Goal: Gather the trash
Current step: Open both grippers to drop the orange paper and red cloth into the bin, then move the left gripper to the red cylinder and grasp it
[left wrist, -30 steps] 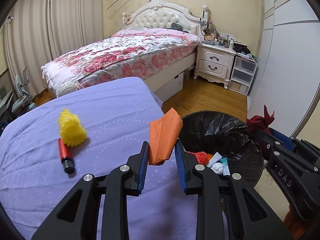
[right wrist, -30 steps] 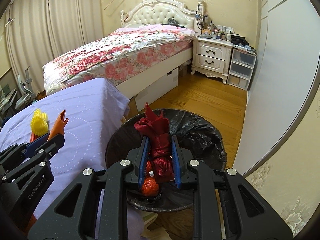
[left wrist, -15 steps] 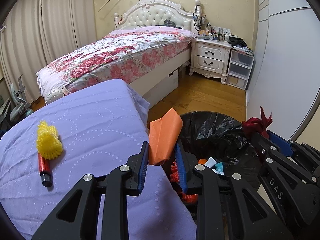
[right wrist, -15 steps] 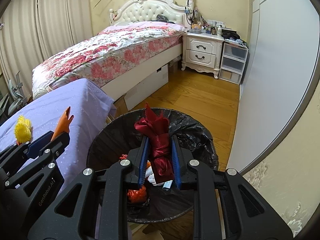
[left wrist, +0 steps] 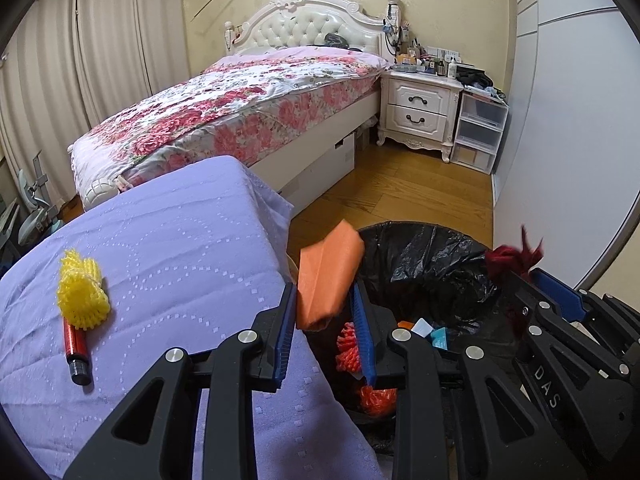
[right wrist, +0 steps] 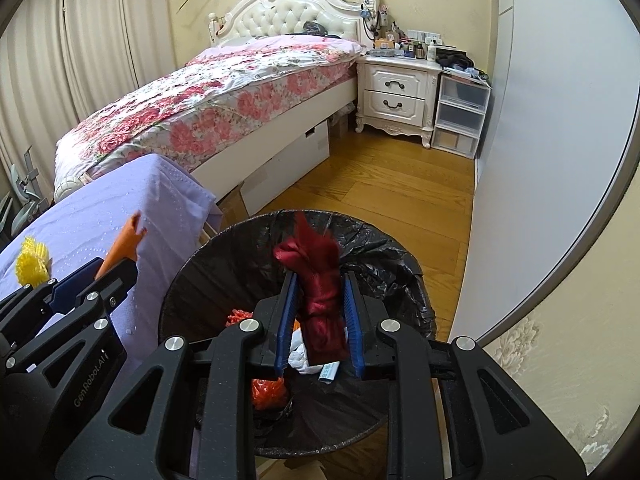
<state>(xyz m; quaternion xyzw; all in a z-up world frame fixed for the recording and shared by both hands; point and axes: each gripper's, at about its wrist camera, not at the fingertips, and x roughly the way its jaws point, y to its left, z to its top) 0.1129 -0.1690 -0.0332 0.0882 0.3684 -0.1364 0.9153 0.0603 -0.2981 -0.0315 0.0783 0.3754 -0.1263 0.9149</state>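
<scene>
A folded orange paper (left wrist: 328,276) stands between the fingers of my left gripper (left wrist: 322,288), just past the purple table's edge, at the rim of the black-lined trash bin (left wrist: 420,236). Its jaws are opening, and the pads still touch the paper. Over the bin's mouth (right wrist: 224,240), my right gripper (right wrist: 319,276) holds a dark red cloth bundle (right wrist: 322,304). These jaws are opening too, with the cloth still between them. Inside the bin lie orange netting (right wrist: 268,394) and white scraps. A yellow foam net (left wrist: 82,296) and a red cylinder (left wrist: 76,344) lie on the table.
The purple-covered table (left wrist: 180,240) fills the left. Behind it are a floral bed (left wrist: 240,108), a white nightstand (left wrist: 420,108) and plastic drawers (left wrist: 480,132). A pale wardrobe door (right wrist: 560,160) stands to the right of the bin, with wooden floor (right wrist: 380,184) between.
Both grippers have moved right and slightly down, from the table's edge toward the bin. The yellow net and red cylinder slid left in view. Both pairs of jaws stand a little wider.
</scene>
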